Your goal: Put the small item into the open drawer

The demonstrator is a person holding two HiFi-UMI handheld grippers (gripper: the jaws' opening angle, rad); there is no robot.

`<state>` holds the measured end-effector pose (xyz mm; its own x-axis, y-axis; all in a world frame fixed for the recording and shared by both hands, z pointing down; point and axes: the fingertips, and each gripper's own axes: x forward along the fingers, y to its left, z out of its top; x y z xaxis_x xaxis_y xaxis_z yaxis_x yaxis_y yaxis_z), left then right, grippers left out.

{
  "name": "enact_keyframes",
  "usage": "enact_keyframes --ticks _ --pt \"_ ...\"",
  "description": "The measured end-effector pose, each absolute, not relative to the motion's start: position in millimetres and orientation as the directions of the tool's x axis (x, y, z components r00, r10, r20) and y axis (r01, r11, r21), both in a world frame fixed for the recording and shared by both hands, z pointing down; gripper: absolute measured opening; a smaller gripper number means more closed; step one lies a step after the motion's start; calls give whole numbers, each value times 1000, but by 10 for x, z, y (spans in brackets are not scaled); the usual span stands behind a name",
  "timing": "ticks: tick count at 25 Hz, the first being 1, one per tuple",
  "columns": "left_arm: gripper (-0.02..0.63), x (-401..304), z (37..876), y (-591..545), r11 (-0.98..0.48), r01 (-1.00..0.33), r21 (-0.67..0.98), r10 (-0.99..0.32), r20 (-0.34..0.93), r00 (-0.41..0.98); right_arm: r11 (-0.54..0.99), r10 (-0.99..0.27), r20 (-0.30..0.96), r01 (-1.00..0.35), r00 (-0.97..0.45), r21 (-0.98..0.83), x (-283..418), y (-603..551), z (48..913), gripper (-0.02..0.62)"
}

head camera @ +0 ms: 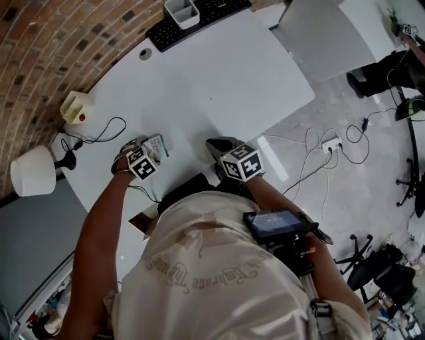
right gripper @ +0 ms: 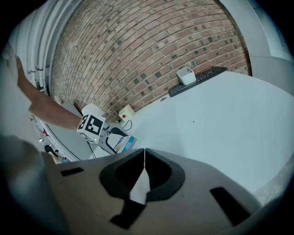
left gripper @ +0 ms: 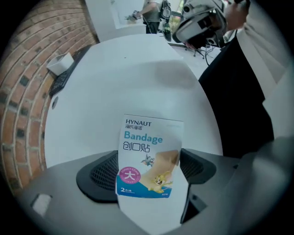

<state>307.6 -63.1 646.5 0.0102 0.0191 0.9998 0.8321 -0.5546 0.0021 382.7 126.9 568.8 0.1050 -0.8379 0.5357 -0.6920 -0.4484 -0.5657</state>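
Two grippers work here: the left gripper has its dark, mesh-textured jaws wide and pressed on both sides of one flat cardboard bandage box, held upright over the smooth white table. The right gripper has its jaws fully together, with nothing between. Farther away are one black keyboard, one white rectangular tray and one round white lamp near the brick wall

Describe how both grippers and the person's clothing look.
The left gripper and right gripper are grey with black pads. Each carries a white cube with black square markers. The person wears a beige short-sleeved T-shirt with printed lettering.
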Motion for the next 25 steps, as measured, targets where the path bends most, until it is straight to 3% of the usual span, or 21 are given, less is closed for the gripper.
enact_keyframes --ticks 11,25 --pt "422 2776 6255 -621 -872 490 4 74 989 125 -349 -854 521 -740 -3 -575 3788 1081 5657 6" --pt "422 2034 6049 -579 -979 187 -78 -31 970 243 -74 -820 508 -829 -266 -554 3455 460 5600 6"
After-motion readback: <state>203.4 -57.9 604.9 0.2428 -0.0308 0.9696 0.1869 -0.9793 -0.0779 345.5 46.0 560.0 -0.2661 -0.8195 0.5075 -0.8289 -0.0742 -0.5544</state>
